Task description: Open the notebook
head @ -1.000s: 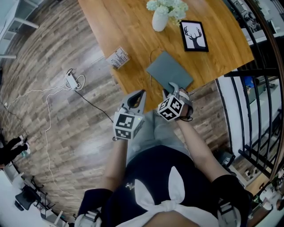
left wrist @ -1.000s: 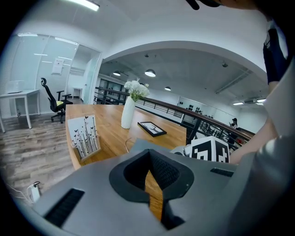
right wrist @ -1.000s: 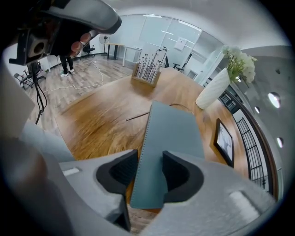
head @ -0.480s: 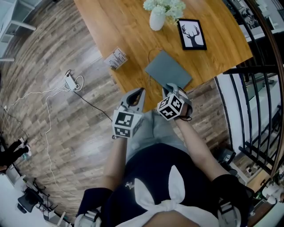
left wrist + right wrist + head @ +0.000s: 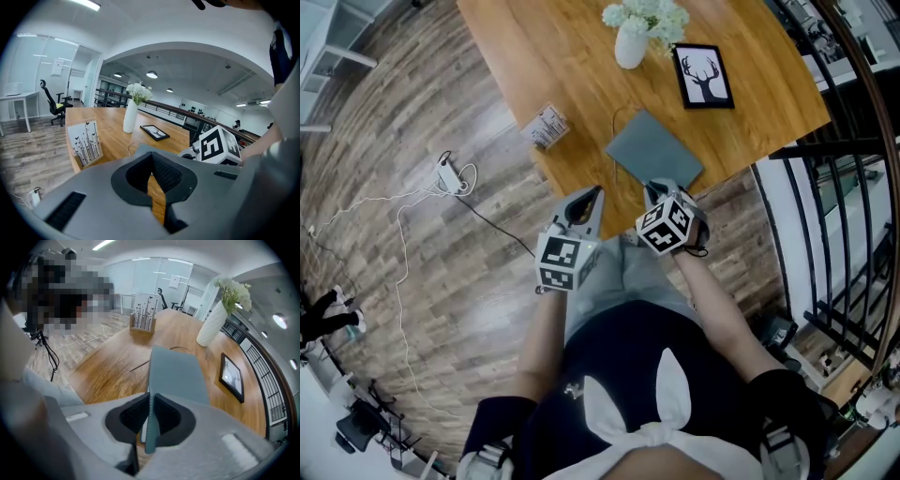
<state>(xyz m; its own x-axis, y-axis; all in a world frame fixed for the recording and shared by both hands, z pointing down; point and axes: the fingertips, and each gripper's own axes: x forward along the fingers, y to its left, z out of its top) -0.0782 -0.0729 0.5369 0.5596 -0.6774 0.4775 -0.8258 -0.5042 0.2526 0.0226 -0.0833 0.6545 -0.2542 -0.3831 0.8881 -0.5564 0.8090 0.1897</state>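
Observation:
A grey notebook (image 5: pixel 654 150) lies shut on the wooden table (image 5: pixel 572 56), near its front edge. In the right gripper view the notebook (image 5: pixel 178 371) stretches away from the jaws. My right gripper (image 5: pixel 661 187) points steeply down at the near corner. Its jaws are closing, and the thin grey cover edge stands pinched between the pads of the right gripper (image 5: pixel 151 404). My left gripper (image 5: pixel 591 199) hangs just off the table's front edge, left of the notebook. The left gripper (image 5: pixel 151 154) is shut with nothing between its pads.
On the table stand a white vase of flowers (image 5: pixel 631 42), a black-framed deer picture (image 5: pixel 705 77) and a printed card stand (image 5: pixel 547 124) at the left edge. A power strip and cable (image 5: pixel 450 172) lie on the floor. A black railing (image 5: pixel 834 234) runs along the right.
The right gripper's jaws have come together on the notebook's near edge. The left gripper has kept still.

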